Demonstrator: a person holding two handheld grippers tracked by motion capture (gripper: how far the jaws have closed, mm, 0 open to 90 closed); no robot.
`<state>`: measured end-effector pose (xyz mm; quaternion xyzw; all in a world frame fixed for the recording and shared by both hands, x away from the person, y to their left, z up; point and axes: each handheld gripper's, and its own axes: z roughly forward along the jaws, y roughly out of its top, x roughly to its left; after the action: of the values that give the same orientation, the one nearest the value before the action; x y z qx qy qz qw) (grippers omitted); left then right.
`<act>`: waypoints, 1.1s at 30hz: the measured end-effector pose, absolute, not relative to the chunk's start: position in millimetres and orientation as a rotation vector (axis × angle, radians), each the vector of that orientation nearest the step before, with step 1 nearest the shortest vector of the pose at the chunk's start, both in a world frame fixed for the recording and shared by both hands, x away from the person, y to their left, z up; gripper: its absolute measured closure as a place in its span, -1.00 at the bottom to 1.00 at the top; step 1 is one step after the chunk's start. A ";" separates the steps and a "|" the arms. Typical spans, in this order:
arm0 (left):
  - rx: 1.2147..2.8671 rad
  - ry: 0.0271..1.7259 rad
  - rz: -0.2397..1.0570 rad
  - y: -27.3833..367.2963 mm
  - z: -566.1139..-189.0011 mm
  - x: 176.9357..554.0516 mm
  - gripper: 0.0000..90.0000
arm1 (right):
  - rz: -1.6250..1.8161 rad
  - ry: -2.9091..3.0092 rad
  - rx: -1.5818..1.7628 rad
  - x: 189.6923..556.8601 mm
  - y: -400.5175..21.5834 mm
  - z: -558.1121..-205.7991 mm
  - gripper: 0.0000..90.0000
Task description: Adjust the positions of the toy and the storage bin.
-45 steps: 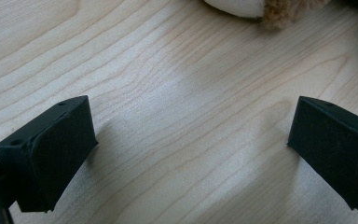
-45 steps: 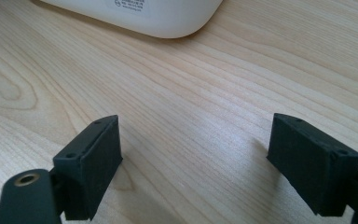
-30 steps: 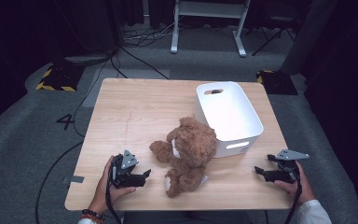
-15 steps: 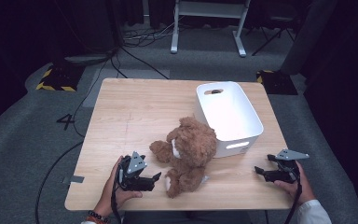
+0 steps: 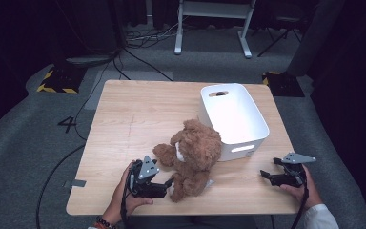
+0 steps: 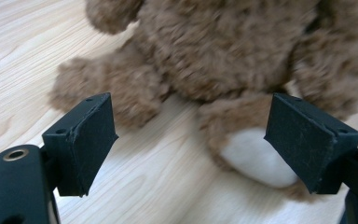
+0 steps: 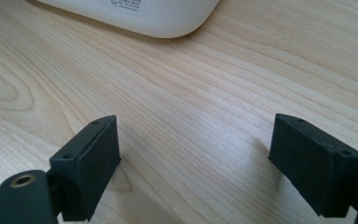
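A brown teddy bear [image 5: 195,155] lies on the wooden table [image 5: 133,119], leaning against the white bin [image 5: 233,117]. My left gripper [image 5: 167,185] is open at the bear's lower left, its jaws pointing at the legs. In the left gripper view the bear [image 6: 223,51] is close, and a foot with a white sole [image 6: 254,156] lies between the spread jaws, nearer the right one. My right gripper [image 5: 266,175] rests open near the table's front right, with only bare wood between its jaws. The bin's rounded corner [image 7: 158,16] is just ahead of it.
The white bin is empty and has a handle slot [image 5: 218,93] in its far wall. Cables [image 5: 138,38] trail over the grey floor behind the table, beside a white stand's legs [image 5: 209,28]. A strip of bare wood runs between bear and right gripper.
My left gripper has slid right along the table's front edge, up to the bear's legs. The right gripper has stayed put.
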<state>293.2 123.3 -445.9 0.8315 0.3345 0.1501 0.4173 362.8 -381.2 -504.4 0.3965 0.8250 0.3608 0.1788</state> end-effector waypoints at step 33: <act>2.036 0.794 0.287 58.3 -434.9 286.2 -0.64 | 1.020 2.333 1.121 362.8 -381.2 -504.5 -0.65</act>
<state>286.2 58.3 -434.9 0.8241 0.3215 0.1163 0.4517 362.8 -381.2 -504.5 0.3964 0.8251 0.3608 0.1788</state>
